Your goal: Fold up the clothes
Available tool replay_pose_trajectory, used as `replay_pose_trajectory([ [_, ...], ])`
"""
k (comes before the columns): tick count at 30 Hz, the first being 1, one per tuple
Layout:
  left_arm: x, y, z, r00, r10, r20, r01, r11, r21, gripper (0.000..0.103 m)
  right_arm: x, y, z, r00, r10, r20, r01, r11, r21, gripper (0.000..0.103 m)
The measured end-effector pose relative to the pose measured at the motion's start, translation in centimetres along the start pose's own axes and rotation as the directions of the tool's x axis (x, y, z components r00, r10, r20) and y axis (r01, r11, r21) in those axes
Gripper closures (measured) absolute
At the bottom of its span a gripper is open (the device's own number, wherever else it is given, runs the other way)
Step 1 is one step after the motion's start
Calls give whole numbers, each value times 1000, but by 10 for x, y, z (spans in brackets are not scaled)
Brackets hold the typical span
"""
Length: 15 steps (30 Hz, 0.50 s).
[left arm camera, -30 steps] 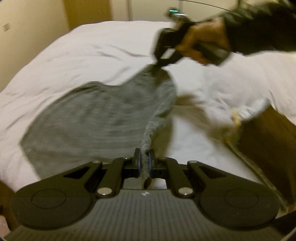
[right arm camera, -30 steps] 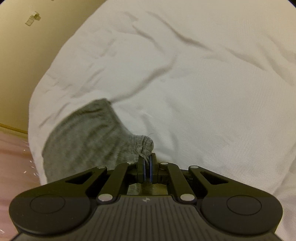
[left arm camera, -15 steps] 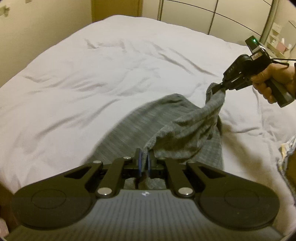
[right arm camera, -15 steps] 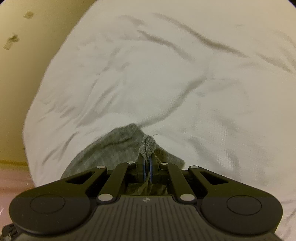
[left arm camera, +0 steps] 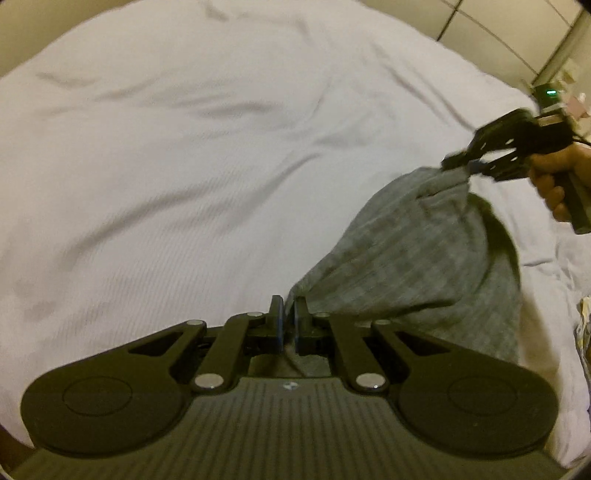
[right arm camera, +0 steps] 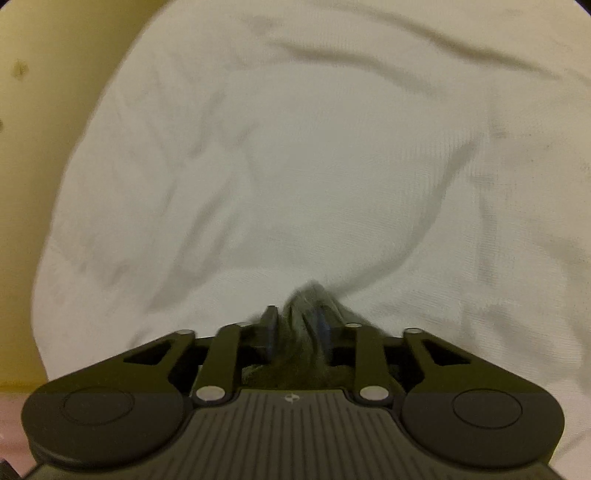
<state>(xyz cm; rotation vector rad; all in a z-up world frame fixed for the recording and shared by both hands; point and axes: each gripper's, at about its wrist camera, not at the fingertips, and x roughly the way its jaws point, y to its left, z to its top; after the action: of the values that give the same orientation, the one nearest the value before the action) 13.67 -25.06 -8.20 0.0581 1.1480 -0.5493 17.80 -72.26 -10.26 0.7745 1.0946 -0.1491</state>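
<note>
A grey knit garment (left arm camera: 424,258) hangs stretched above the white bed (left arm camera: 184,166) between my two grippers. My left gripper (left arm camera: 288,319) is shut on one end of it at the bottom centre of the left wrist view. At the right of that view a hand (left arm camera: 550,184) holds my right gripper (left arm camera: 460,166), with the garment's other end at its tip. In the blurred right wrist view, the right gripper (right arm camera: 295,321) has its jaws parted, and a bunch of the grey garment (right arm camera: 301,295) still lies between them.
The white bedcover (right arm camera: 332,147) is rumpled and fills both views. A yellowish wall (right arm camera: 37,110) runs along the bed's left side, with pinkish floor (right arm camera: 11,417) below it. Wardrobe doors (left arm camera: 517,29) stand beyond the far right corner.
The garment has been lifted off the bed and carried to the right, bunching up between the grippers. The right gripper's jaws have spread apart from their tight pinch.
</note>
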Motion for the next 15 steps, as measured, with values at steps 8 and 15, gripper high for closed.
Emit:
replay_pose_trajectory([
  [8,-15,-16,17,998,2,56,-5,999,50,92,-47,-34,-32,993,-84,83,86,996,-32,61],
  [15,3,-69,68,990,-88,107,65,977,202,74,-47,-89,-69,998,-63,19,62,995,79,58],
])
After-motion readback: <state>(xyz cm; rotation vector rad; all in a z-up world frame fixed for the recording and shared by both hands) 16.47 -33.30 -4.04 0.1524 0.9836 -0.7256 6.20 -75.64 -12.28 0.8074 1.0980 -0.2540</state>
